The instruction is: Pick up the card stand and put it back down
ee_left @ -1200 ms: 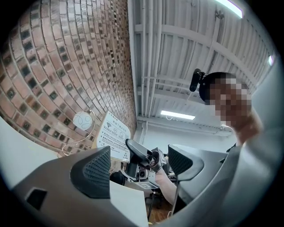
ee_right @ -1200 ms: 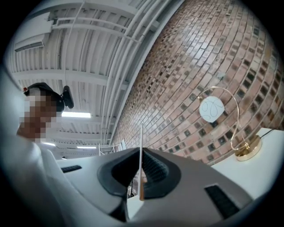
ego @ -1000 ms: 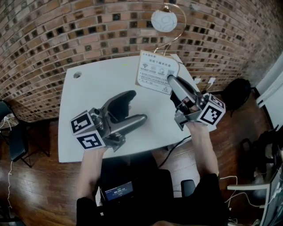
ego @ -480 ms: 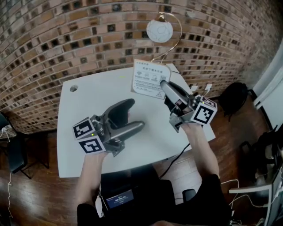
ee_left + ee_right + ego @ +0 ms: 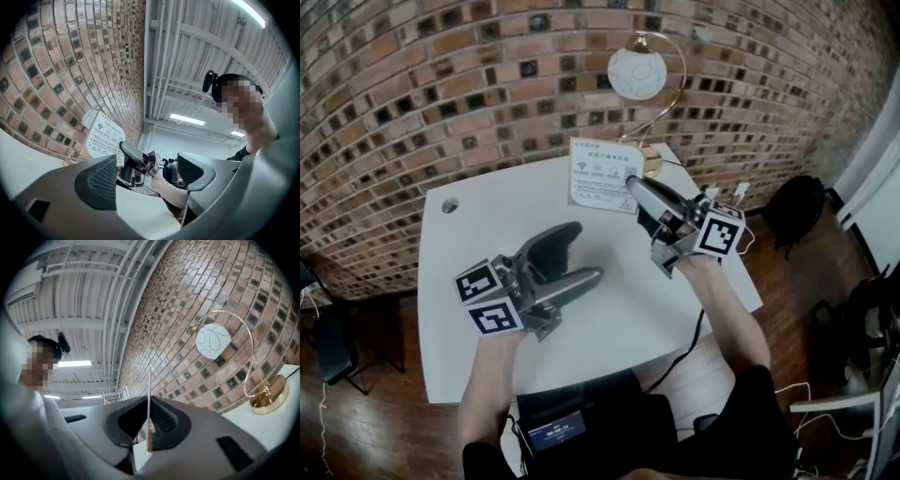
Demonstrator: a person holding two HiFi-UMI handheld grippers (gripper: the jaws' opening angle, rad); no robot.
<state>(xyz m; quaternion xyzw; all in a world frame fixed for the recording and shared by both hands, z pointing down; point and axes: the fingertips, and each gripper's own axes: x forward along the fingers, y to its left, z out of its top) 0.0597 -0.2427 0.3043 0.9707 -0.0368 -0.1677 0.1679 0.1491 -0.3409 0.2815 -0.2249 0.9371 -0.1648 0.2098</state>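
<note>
The card stand [image 5: 600,175] is a white printed card that tilts above the back of the white table [image 5: 487,202]. My right gripper [image 5: 634,184] is shut on its right edge. In the right gripper view the card stand [image 5: 149,404] shows edge-on as a thin white line between the pressed pads. I cannot tell whether its foot touches the table. My left gripper [image 5: 581,255] hovers open over the table's middle with nothing between its jaws. From the left gripper [image 5: 145,173] view, the card stand [image 5: 105,136] and the right gripper [image 5: 130,151] are ahead.
A gold arc lamp with a white globe [image 5: 636,73] stands at the table's back right. Its base [image 5: 652,161] sits just right of the card. The brick wall [image 5: 441,84] runs behind the table. A cable [image 5: 689,337] hangs off the table's front right edge.
Both grippers have shifted left along the table. The card moved with the right gripper, and the lamp base that it hid now shows. Neither gripper's jaws changed.
</note>
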